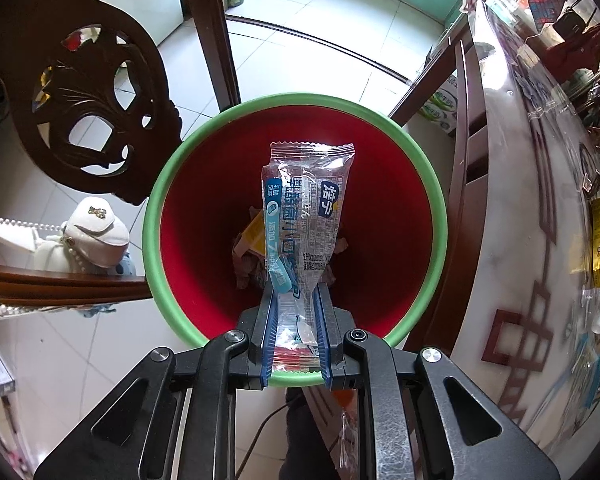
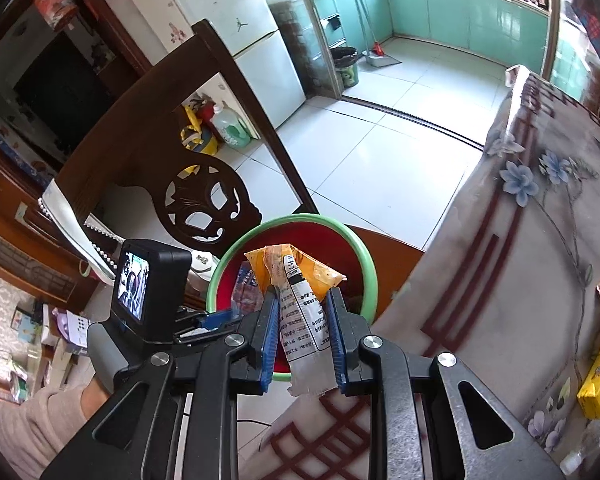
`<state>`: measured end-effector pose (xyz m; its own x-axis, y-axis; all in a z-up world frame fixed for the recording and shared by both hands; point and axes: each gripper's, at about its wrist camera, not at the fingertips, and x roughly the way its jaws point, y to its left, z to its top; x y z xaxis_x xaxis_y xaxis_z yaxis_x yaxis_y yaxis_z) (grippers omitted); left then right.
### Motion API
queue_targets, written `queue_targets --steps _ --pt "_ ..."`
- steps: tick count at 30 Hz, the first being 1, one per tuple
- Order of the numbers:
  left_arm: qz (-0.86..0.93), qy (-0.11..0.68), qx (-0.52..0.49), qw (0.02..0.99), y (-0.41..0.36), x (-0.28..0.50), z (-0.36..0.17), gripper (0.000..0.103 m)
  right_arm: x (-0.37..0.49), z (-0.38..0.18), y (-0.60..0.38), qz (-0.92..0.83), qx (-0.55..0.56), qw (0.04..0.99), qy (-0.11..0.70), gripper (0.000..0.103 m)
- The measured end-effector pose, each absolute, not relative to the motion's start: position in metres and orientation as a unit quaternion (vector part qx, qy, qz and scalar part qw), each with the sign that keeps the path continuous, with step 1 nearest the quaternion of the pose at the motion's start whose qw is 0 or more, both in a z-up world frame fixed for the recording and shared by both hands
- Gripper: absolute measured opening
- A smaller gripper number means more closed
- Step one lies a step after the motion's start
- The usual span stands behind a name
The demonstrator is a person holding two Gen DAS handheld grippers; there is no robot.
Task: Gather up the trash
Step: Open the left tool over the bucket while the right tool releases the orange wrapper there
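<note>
My left gripper points steeply down, fingers pinched shut on a load; my right gripper is likewise clamped, angled forward.

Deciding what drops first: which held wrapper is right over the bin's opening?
The clear blue-printed wrapper in the left gripper, framed by the red bin; the orange wrapper sits nearer the rim.

Glossy plastic wrapper, bin

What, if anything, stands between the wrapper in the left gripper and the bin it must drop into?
Nothing visible does. The left gripper holds the clear wrapper directly over the open mouth of the bin, which has no lid. Only earlier trash lies at the bottom, well below the rim.
</note>
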<state>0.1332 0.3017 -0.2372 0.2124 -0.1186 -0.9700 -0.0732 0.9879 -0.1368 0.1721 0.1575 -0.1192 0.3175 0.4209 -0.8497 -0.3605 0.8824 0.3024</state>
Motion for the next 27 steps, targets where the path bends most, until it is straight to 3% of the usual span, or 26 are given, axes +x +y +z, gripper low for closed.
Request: queue_targets --steps 15,17,18,27 --pt "-0.016 0.623 -0.104 0.775 0.320 0.122 -0.236 0.022 0.185 -0.128 0.186 0.264 0.019 0.803 0.535 0.020" --pt "-0.019 0.617 -0.115 0.778 0.323 0.120 -0.233 0.036 0.185 -0.127 0.187 0.262 0.017 0.805 0.532 0.020" --pt "-0.018 0.614 -0.116 0.781 0.324 0.120 -0.231 0.039 0.185 -0.128 0.188 0.264 0.017 0.805 0.531 0.021" --pt "0.007 0.599 -0.115 0.792 0.334 0.108 -0.222 0.048 0.182 -0.123 0.200 0.273 0.012 0.808 0.522 0.026"
